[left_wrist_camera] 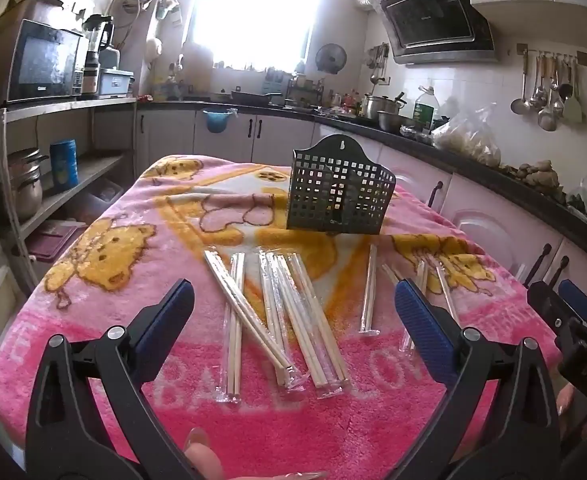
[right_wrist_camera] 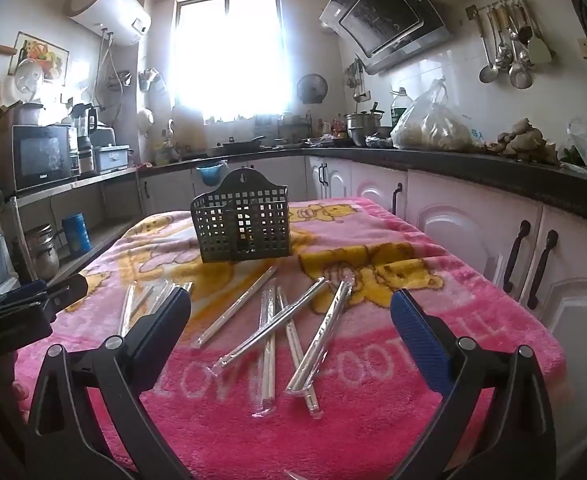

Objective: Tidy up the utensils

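Fingers spread wide on left gripper [left_wrist_camera: 293, 312] and right gripper [right_wrist_camera: 291, 320], holding nothing. Clear-wrapped wooden chopstick pairs [left_wrist_camera: 289, 312] scattered on near pink plush blanket [left_wrist_camera: 105, 320]. Dark perforated plastic utensil basket [left_wrist_camera: 339, 192] farther back, apparently empty. Nothing sorted yet; all pairs left.

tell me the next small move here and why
Probably lower the left tongs onto the nearest wrapped chopsticks in the crossed pile and close on one pair. Both the left and the right tongs hang open and empty above the pink blanket, every pack lies loose, and the black basket behind them looks empty.
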Tool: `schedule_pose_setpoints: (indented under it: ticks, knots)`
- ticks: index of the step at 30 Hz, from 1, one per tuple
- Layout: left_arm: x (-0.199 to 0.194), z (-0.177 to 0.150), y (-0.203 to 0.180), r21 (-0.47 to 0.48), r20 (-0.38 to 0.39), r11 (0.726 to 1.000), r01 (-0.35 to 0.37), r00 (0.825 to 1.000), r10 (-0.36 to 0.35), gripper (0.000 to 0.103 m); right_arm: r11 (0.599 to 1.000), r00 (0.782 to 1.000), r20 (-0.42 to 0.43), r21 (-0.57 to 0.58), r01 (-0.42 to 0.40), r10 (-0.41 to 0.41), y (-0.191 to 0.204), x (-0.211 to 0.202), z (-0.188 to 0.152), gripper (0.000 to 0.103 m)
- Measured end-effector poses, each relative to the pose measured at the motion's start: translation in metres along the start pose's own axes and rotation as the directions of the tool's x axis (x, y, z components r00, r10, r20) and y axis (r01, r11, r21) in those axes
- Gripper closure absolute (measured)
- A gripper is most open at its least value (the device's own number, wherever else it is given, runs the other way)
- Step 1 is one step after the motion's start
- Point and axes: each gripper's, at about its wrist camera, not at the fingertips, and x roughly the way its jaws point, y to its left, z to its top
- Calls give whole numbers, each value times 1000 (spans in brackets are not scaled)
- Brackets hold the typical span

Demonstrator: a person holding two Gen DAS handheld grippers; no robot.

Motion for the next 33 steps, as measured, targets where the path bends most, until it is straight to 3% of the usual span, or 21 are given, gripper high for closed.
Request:
schedule_pose_setpoints:
  ticks: [33]
  knots:
    - [-1,2,-1,11,4,1000,0,1000,0,11,1000,1000,-5,-3,-15,15,0,0,0,6]
